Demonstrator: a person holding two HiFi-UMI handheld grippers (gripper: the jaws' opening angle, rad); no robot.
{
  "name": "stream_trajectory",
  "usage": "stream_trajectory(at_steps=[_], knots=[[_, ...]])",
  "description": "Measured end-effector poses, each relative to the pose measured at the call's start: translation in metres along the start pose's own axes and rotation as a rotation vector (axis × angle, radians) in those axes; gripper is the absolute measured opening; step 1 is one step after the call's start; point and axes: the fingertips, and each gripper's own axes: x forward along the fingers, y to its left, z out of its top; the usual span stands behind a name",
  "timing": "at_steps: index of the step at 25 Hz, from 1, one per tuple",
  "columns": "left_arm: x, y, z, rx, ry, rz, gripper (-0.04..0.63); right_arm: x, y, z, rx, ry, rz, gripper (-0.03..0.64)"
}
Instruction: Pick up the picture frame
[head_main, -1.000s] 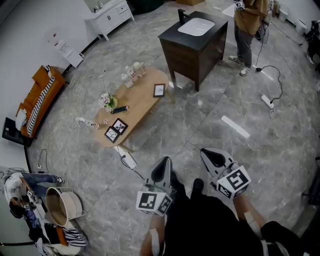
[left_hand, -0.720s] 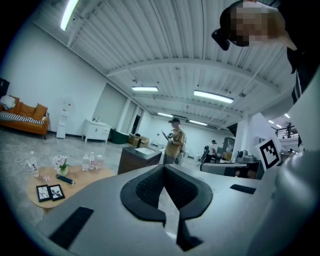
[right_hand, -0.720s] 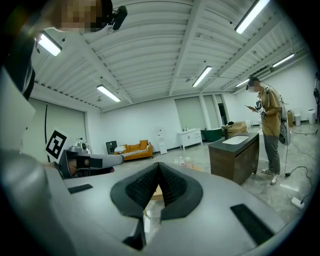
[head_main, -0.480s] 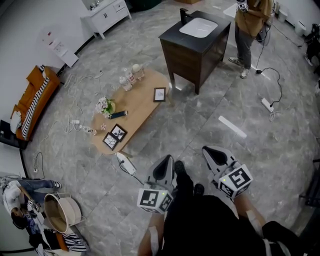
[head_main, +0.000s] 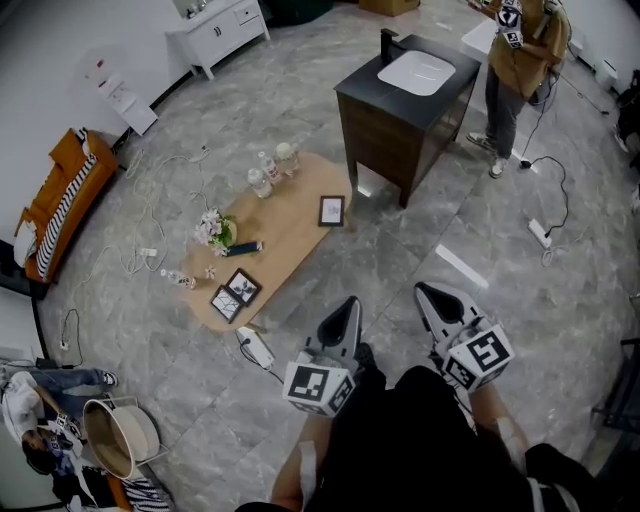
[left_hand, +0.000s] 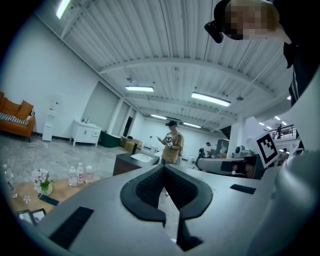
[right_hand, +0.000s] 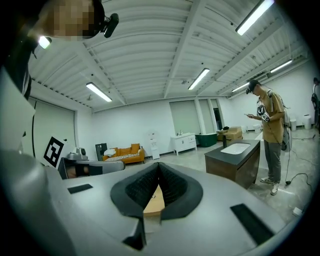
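Observation:
A low oval wooden table (head_main: 287, 218) stands ahead and to the left in the head view. A dark picture frame (head_main: 331, 211) lies near its right edge, and two more frames (head_main: 235, 295) lie at its near end. In the left gripper view those frames (left_hand: 30, 215) show at the lower left. My left gripper (head_main: 347, 305) and right gripper (head_main: 428, 293) are held side by side over the floor, short of the table. Both are shut with nothing between the jaws. The right gripper view shows a sliver of the table (right_hand: 153, 201) behind its jaws.
On the table are flowers (head_main: 213, 230), bottles (head_main: 270, 170) and a dark remote (head_main: 245, 247). A power strip (head_main: 257, 347) and cables lie on the floor by its near end. A dark vanity with a white sink (head_main: 405, 95) stands beyond, a person (head_main: 515, 60) beside it.
The whole view has advanced toward the table, which now lies nearer and more central. Both grippers moved forward with it, still shut and empty.

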Motion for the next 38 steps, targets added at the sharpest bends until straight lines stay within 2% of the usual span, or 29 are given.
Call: stream_trajectory(at_steps=[8, 13, 17, 22, 28, 33, 38], knots=[[0.042, 0.040, 0.000, -0.037, 0.034, 0.016, 0.012, 0.047, -0.025, 0.005, 0.008, 0.022, 0.002, 0.012], [0.081, 0.058, -0.001, -0.053, 0.042, 0.055, 0.012, 0.078, -0.061, 0.009, 0.009, 0.038, 0.037, 0.012], [0.125, 0.077, 0.003, -0.083, 0.026, 0.116, 0.012, 0.115, -0.099, 0.014, 0.022, 0.046, 0.093, 0.012], [0.193, 0.086, 0.023, -0.059, 0.024, 0.171, 0.012, 0.161, -0.158, 0.041, 0.014, 0.040, 0.179, 0.012], [0.281, 0.092, 0.042, -0.083, 0.003, 0.242, 0.012, 0.203, -0.228, 0.060, -0.007, 0.065, 0.298, 0.012], [0.322, 0.095, 0.029, -0.137, -0.005, 0.300, 0.012, 0.226, -0.267, 0.055, -0.006, 0.115, 0.380, 0.012], [0.336, 0.107, 0.010, -0.213, 0.016, 0.357, 0.012, 0.243, -0.292, 0.043, 0.008, 0.174, 0.415, 0.012]])
